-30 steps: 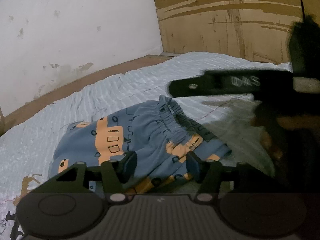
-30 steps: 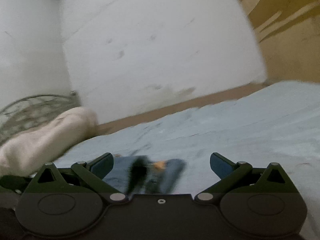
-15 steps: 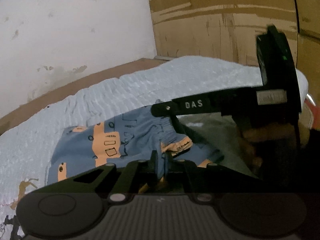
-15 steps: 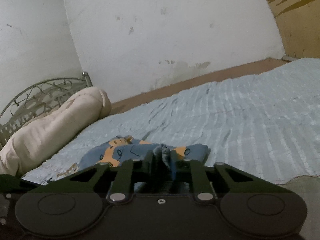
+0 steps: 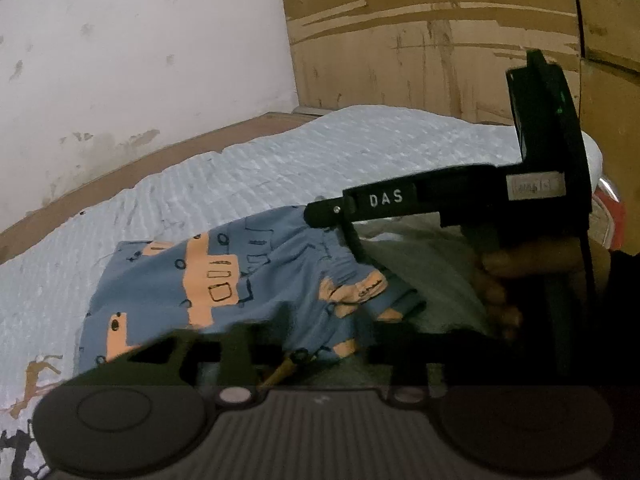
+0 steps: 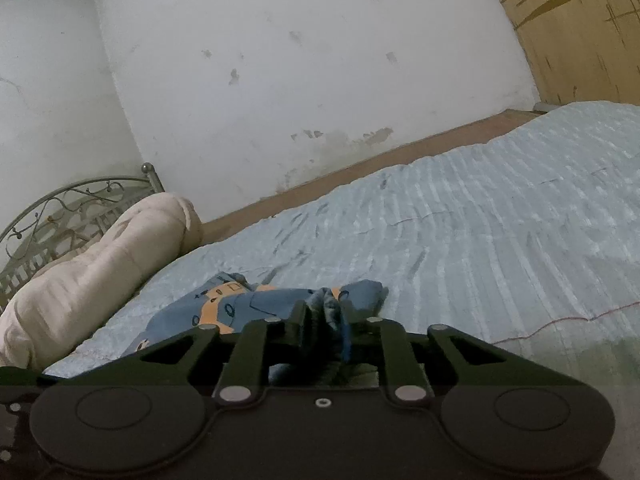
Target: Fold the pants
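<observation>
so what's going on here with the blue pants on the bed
A person is folding the blue patterned pants on the pale bedspread with a gripper in each hand. The right gripper is shut on a bunched edge of the fabric. The left gripper is down at the near edge of the pants, too blurred to tell its grip.

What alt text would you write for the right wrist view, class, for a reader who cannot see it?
The right gripper is shut on a bunched edge of blue pants with orange print, lying on a pale blue bedspread. A cream rolled blanket lies at left before a metal headboard.
</observation>
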Motion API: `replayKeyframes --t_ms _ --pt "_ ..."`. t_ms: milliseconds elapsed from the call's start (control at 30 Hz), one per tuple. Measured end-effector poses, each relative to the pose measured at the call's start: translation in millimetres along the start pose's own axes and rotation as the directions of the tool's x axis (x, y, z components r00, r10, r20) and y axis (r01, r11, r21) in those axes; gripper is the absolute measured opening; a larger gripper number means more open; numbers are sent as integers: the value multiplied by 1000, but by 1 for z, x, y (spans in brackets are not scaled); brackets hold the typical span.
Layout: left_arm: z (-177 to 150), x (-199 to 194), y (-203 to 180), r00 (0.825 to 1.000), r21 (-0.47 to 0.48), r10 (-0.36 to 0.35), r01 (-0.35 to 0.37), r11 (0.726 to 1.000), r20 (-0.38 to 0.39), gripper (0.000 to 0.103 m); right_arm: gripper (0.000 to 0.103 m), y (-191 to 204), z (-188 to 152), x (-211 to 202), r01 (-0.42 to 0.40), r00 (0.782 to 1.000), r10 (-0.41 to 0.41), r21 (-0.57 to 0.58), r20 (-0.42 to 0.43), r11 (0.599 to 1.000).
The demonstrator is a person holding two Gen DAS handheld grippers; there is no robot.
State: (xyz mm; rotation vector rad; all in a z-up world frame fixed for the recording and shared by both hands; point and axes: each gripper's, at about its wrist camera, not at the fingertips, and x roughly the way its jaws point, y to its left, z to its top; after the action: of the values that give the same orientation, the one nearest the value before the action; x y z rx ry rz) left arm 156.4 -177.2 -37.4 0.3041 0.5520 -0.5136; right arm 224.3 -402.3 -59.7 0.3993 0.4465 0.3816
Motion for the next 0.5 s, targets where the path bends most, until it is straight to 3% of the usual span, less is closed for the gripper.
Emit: replayKeyframes --t_ms 100,200,267,367,500 --pt "4 -11 8 999 -30 46 -46 999 18 76 32 -2 -3 0 4 1000 -5 9 12 1000" --pt "10 -22 22 995 -92 89 -86 992 32 94 58 -4 -4 -4 5 999 -6 25 44 1000" --pt "14 -36 36 989 -128 142 -135 983 50 99 79 -3 -4 -10 10 997 -12 27 76 1000" --pt "21 -53 62 973 -176 228 -218 960 42 102 99 6 -4 -17 70 992 -71 7 101 998" --pt "28 -64 110 952 -297 305 -297 907 -20 102 102 30 -1 -22 173 978 -165 -55 123 983"
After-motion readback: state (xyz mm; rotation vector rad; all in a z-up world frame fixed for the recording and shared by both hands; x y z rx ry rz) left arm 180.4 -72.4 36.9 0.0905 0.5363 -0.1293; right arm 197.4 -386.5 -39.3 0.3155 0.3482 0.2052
